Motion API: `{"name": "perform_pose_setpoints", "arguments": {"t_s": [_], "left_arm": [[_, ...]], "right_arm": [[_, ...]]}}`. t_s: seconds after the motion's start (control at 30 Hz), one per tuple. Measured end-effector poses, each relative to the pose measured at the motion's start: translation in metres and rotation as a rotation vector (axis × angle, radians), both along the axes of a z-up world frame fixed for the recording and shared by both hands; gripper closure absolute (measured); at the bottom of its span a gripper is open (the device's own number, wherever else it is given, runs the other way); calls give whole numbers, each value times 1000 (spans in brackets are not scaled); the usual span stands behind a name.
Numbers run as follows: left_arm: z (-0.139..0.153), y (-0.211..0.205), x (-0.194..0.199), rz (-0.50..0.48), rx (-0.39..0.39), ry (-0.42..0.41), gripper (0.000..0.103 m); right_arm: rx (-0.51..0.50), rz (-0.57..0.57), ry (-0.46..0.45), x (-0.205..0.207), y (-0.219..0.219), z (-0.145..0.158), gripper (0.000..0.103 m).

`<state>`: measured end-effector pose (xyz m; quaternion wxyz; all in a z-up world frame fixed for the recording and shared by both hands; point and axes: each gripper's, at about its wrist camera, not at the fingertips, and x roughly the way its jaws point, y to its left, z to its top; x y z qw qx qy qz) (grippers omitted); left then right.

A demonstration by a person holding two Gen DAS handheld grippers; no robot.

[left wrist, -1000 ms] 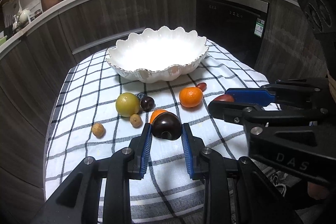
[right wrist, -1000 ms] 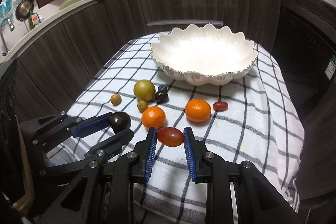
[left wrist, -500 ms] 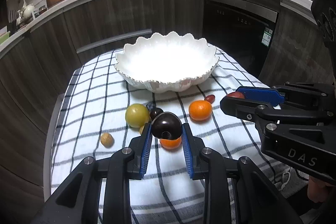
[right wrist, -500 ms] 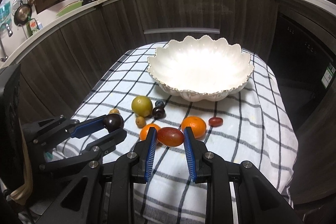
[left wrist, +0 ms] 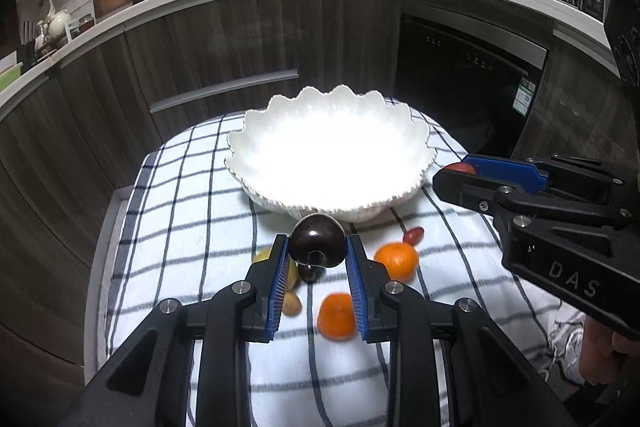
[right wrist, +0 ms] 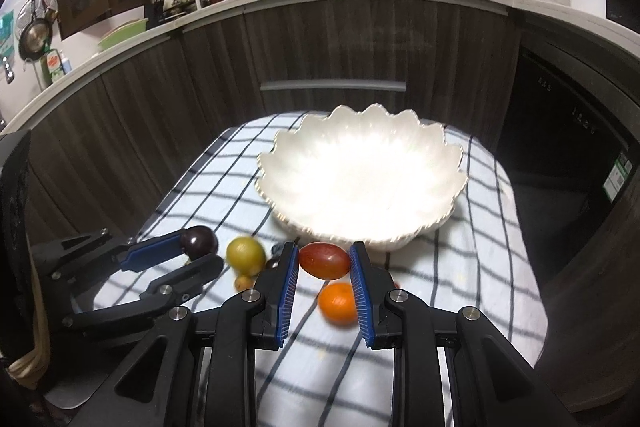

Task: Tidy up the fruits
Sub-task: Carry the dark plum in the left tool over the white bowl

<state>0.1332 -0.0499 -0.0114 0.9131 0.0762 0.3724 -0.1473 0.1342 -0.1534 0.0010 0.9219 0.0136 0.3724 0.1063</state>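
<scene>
My left gripper (left wrist: 317,255) is shut on a dark purple plum (left wrist: 317,241), held in the air just short of the white scalloped bowl (left wrist: 256,135). A red oval tomato (right wrist: 324,260) sits squeezed between the pads of my right gripper (right wrist: 324,261), also lifted near the bowl's (right wrist: 452,163) front rim. In the left wrist view the right gripper (left wrist: 460,173) shows at the right with the tomato at its tip. Below lie two oranges (left wrist: 396,261) (left wrist: 337,315), a yellow-green fruit (right wrist: 245,255), a small red fruit (left wrist: 413,235) and small brown ones (left wrist: 292,303).
The checked cloth (left wrist: 192,211) covers a small table ringed by dark wood cabinets (left wrist: 224,67). A dark oven front (left wrist: 460,83) stands at the right. The bowl holds nothing. A hand (left wrist: 600,355) shows at the lower right.
Both grippers have risen and moved toward the bowl with their fruit. The loose fruits now lie beneath and behind the fingertips.
</scene>
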Motion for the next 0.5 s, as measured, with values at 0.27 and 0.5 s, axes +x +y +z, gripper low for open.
{"name": "perform_pose_setpoints", "arguments": {"t_s": [0.27, 0.5], "left_arm": [[6, -4, 28, 22, -4, -22, 74], [1, -9, 56, 38, 3, -23, 74]], "right_arm": [[-8, -31, -27, 23, -12, 6, 75], [-17, -60, -33, 43, -20, 5, 75]]}}
